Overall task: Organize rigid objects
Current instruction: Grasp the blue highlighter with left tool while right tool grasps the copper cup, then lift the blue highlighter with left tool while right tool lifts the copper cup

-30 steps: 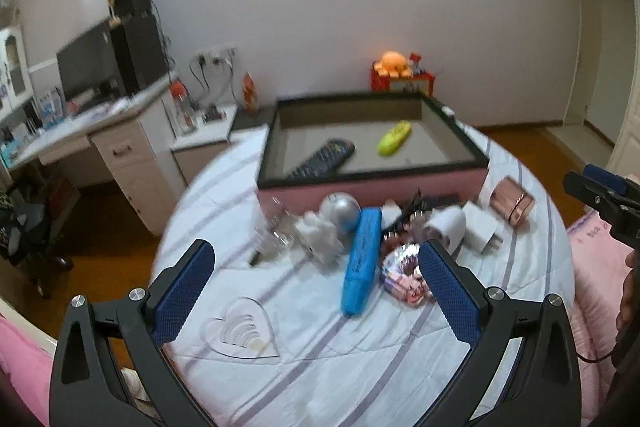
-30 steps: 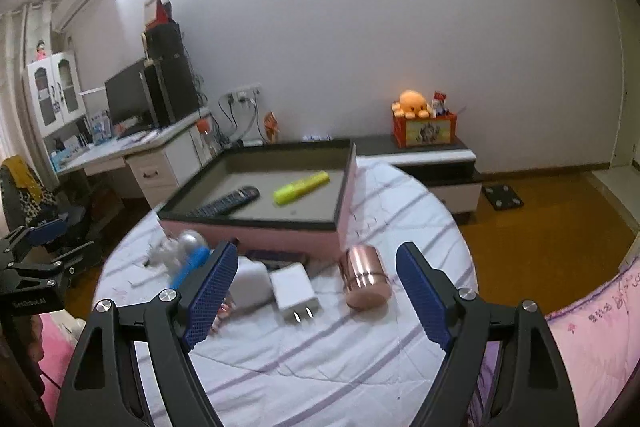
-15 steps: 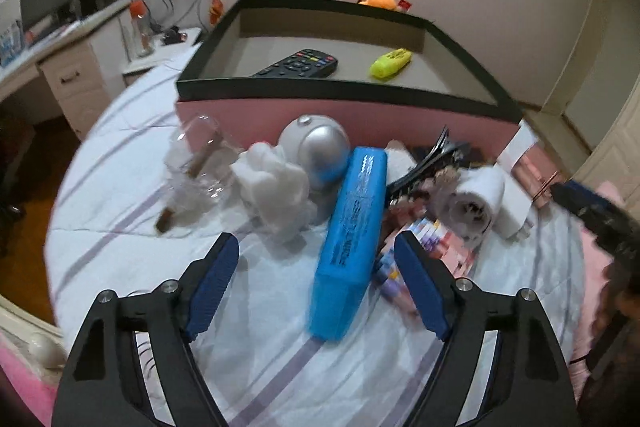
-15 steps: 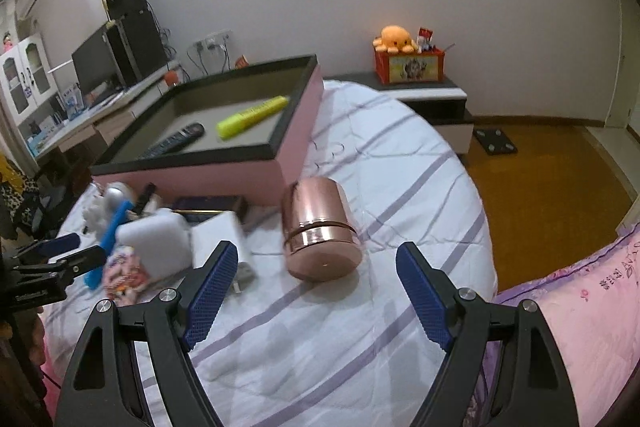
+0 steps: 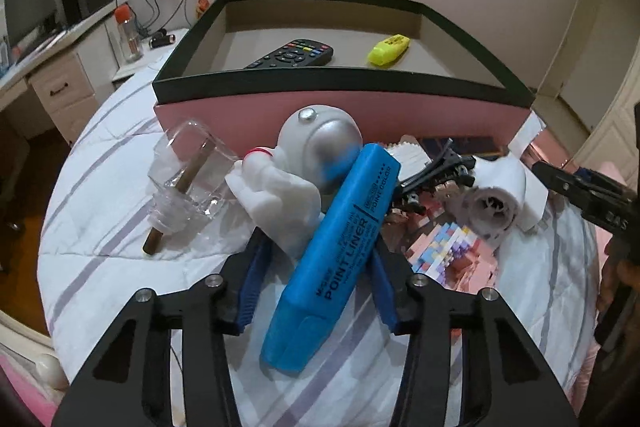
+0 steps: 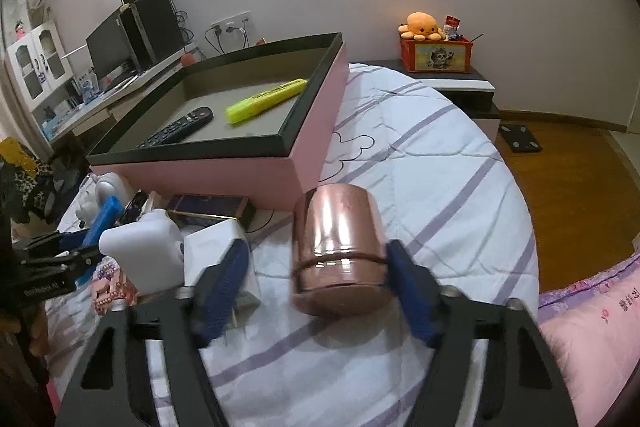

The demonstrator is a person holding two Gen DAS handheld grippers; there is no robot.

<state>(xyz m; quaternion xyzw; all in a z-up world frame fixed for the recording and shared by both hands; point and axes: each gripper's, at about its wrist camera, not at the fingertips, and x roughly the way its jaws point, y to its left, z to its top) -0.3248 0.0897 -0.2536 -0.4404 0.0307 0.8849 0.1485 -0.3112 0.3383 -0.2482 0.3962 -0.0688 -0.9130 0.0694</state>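
My left gripper straddles a blue highlighter lying on the bed; the jaws are still apart with a gap on the left, the right pad close to it. My right gripper is open around a copper tin; the right pad is near its side, the left pad apart. A pink box with a black rim holds a remote and a yellow highlighter; the box also shows in the right wrist view.
Beside the blue highlighter lie a white astronaut toy, a glass jar with a stick, black clips, a white adapter and pink bricks. A white charger and a dark case lie left of the tin.
Both grippers moved forward and down. The left jaws narrowed around the blue highlighter. The right jaws came around the copper tin and narrowed.
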